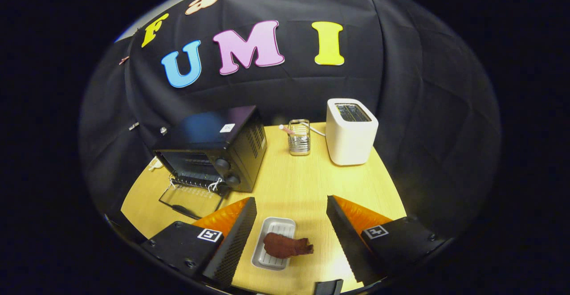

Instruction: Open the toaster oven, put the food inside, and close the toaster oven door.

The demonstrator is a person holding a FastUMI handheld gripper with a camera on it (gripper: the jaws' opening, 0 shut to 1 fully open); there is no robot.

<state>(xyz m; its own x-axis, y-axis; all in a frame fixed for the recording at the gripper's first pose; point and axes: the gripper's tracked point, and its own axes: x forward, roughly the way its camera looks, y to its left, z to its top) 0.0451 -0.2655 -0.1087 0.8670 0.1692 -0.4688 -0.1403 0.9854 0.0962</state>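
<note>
Gripper view: one gripper [291, 217] is being held spread wide above one tray [272, 244] bearing one meat piece [285, 246]; one toaster oven [213, 150] is standing open.

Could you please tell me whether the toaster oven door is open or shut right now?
Open: the toaster oven door lies folded down flat on the table, its cavity exposed. The tool is open above the food.

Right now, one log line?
oven door: open | food: on tray, between fingers | hand-held gripper: open, above food
</note>
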